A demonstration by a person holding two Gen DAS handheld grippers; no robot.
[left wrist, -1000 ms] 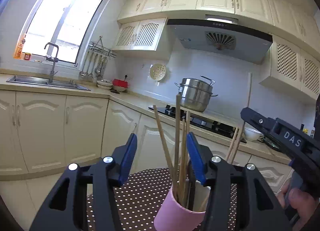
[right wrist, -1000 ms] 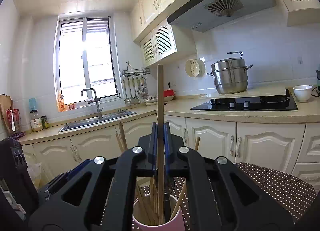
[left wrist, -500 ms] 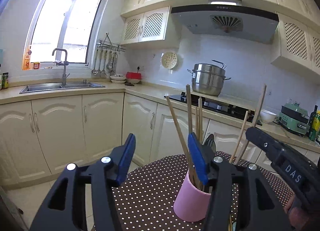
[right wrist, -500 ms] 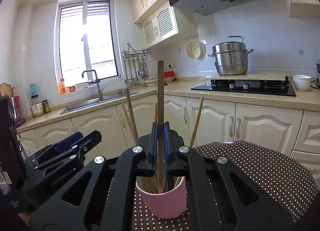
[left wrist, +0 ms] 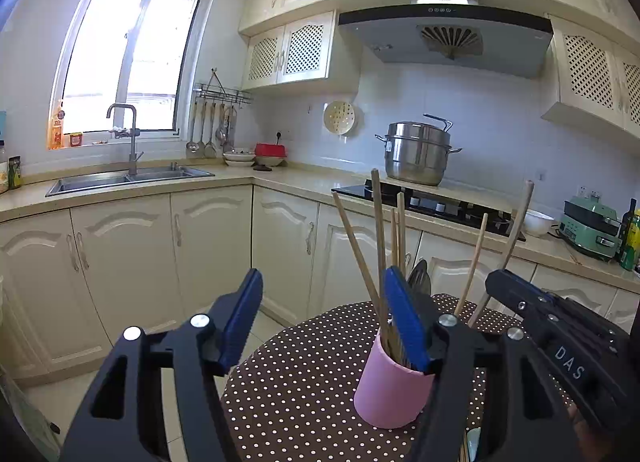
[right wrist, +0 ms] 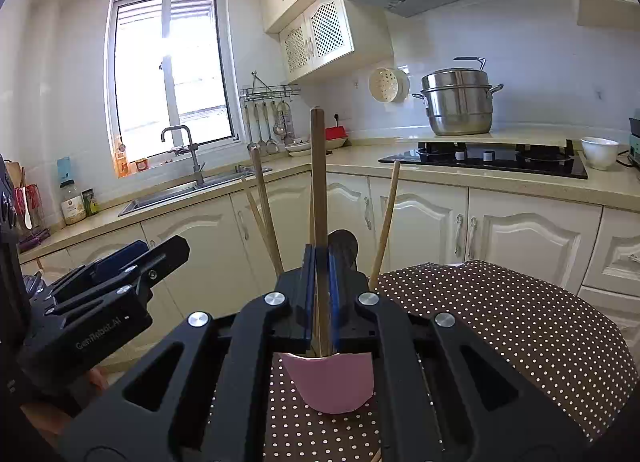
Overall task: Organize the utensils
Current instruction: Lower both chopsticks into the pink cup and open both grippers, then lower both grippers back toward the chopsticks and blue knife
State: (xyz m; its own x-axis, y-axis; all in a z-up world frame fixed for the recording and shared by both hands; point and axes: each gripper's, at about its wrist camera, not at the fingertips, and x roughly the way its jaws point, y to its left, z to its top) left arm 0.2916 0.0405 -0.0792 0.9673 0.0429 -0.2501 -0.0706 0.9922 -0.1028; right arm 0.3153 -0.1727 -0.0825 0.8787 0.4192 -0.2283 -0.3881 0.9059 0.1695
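The pink cup stands upright on the dotted tablecloth, which covers a round surface in front of the kitchen cabinets. The cup holds several wooden sticks that lean apart at different angles, plus one dark utensil whose type cannot be determined.

Left gripper: the fingers are wide and opening. Nothing lies between them. The right-hand finger stands in front of the cup's rim as seen from the left wrist camera; contact cannot be confirmed.

Right gripper: the fingers are narrow and clamp one wooden stick. The stick is upright, and its lower end reaches down into the cup. The gripper sits directly above the cup's rim.

The left gripper appears at the left of the right wrist view, beside the cup. The right gripper appears at the right of the left wrist view.

Background: a sink, a stove and a steel pot are on the counter, well apart from the cup.
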